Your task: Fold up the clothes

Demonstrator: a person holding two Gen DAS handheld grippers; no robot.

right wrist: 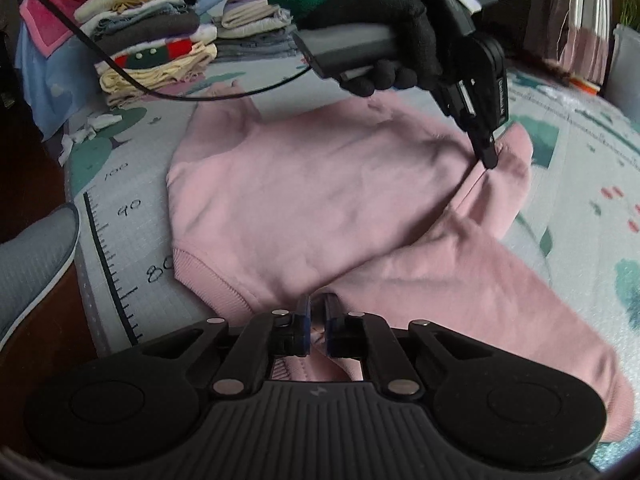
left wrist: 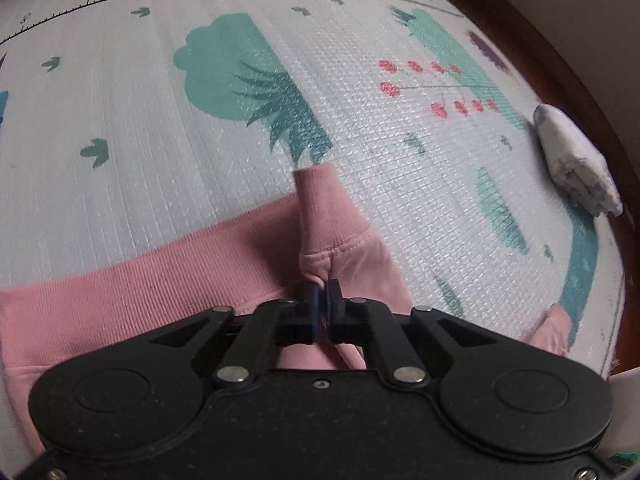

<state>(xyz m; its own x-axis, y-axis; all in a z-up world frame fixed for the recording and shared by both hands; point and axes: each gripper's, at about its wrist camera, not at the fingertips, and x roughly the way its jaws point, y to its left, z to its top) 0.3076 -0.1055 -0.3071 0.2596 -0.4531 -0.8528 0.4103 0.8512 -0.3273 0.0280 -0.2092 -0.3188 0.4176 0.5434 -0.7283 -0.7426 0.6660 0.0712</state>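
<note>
I had the pink sweatshirt (right wrist: 304,208) spread on the play mat (left wrist: 160,100), body lying flat and one sleeve (right wrist: 480,292) running out toward the right gripper's side. My left gripper (left wrist: 322,290) was pinched tight on a bunched fold of pink cloth near the ribbed hem; seen from the right wrist, it came down from my gloved hand (right wrist: 372,36) onto the far edge of the body beside a seam. My right gripper (right wrist: 316,312) was nearly closed on pink fabric at the near edge, where body and sleeve meet, with cloth showing between its fingers. I judge that holding two edge points like this let me lift or draw one part of the garment over as a single flap, not drag a loose corner. How many folds the sweatshirt already carried, I could not tell. Around me, stacks of folded clothes (right wrist: 152,32) sat at the mat's far end, well apart from the sweatshirt, and a small folded white cloth (left wrist: 576,160) lay at the mat's rim. My cable (right wrist: 120,72) hung across near the stacks, and a grey shoe (right wrist: 36,260) rested off the mat; neither touched the garment.
</note>
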